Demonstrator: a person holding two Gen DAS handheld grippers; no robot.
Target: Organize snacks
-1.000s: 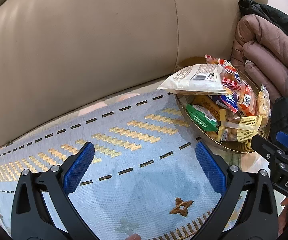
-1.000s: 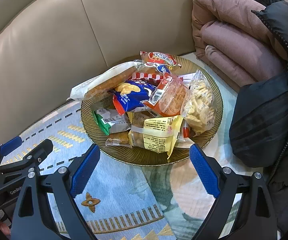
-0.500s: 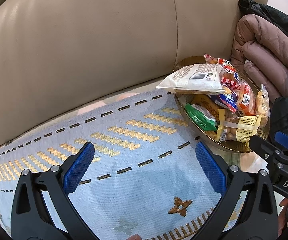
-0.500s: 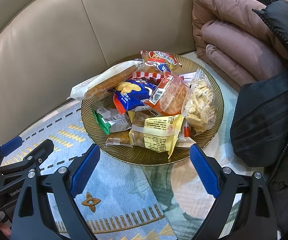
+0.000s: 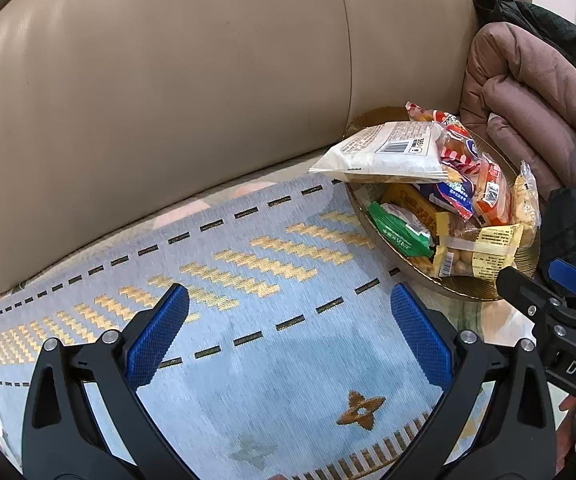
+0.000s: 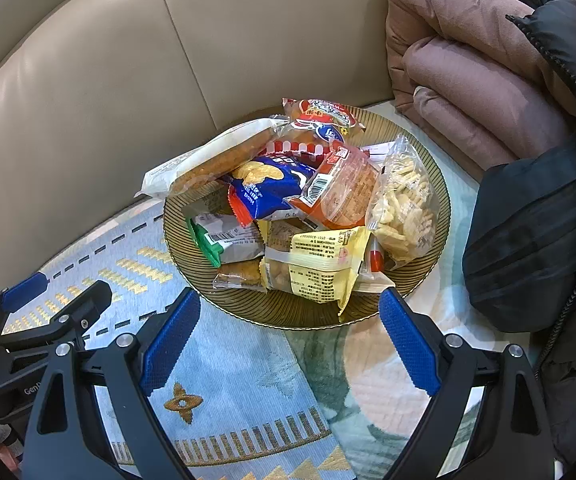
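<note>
A big tan sofa is seen, with a blue mat spread on the seat. A pink coat and a black coat are piled at the right side. A round gold plate is set on the seat, partly on the mat, and all the snacks that can be seen are heaped on it. None are seen lying loose on the mat. So the snacks are already gathered in one place; it cannot be told from this alone whether sorting is finished or whether they are yet to be taken out and lined up. On the heap, a long white bag hangs over the plate's rim, and a blue bag, an orange pack, a clear bag of pale chips, a yellow pack and a green pack are packed close. Small print and bar codes are seen on the packs, but the words are too small to be read. "DAS" is printed on the right tool, and "Gen" on the left tool. The left tongs are spread wide over the mat and nothing is held. The right tongs are spread wide just in front of the plate, and nothing is held there either.
</note>
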